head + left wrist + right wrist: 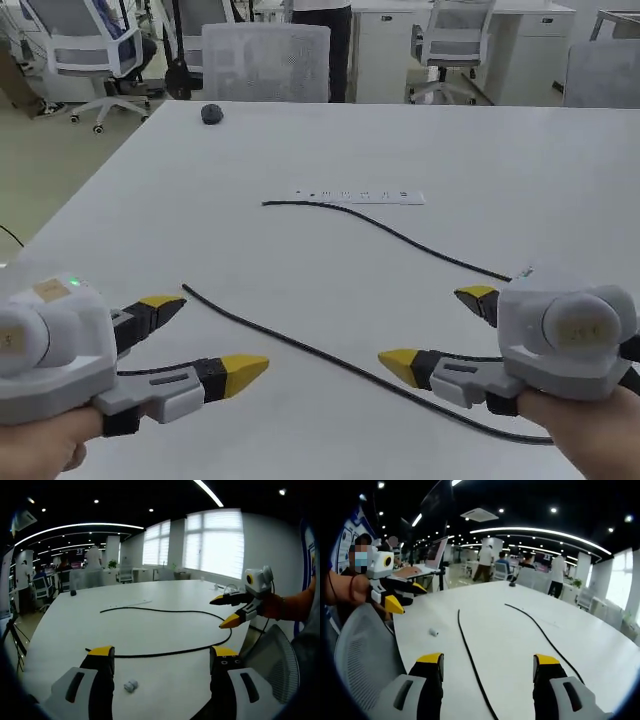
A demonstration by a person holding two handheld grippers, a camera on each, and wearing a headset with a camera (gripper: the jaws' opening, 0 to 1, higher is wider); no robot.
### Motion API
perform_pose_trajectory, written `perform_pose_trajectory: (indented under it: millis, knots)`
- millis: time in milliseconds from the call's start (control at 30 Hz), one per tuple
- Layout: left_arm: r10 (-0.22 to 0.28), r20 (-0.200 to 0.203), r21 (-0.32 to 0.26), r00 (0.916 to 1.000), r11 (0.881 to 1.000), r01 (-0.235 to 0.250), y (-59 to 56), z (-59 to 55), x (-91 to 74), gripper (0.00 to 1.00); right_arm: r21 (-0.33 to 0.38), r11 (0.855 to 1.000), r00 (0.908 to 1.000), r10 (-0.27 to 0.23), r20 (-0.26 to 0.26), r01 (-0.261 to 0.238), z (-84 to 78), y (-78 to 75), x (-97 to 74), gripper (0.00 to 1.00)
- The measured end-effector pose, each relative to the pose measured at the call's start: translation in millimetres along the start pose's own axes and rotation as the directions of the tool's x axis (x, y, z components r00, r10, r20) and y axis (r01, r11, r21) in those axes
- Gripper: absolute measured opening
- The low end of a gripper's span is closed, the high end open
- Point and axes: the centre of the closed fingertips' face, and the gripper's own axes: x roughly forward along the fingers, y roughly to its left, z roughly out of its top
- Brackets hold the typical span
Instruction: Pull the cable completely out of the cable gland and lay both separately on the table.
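A long black cable point(330, 355) lies in a loose loop on the white table point(300, 150), its two ends pointing left. A small pale cable gland point(130, 685) rests apart from the cable, close in front of my left gripper point(162, 652); the right gripper view has the gland point(434, 631) left of the cable point(470, 655). Low at the near table edge, my left gripper point(222, 333) is open with nothing between its yellow-tipped jaws. My right gripper point(420, 325) faces it, open too, over the cable's near run. Neither touches the cable point(165, 611).
A thin white strip point(360, 196) lies beyond the cable's far end. A small dark round object point(211, 114) sits near the far left edge. Grey mesh chairs point(265, 62) stand around the table, and one chair back point(357, 650) is close beside me.
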Motion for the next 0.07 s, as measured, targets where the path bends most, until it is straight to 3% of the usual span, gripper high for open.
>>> perform_pose_trajectory:
  millis: [67]
  knots:
    - [0.004, -0.002, -0.003, 1.0000, 1.000, -0.004, 2.1, -1.4, -0.3, 0.79, -0.001, 1.000, 1.0000, -0.001, 0.002, 0.001, 1.5, -0.4, 0.7, 0.72]
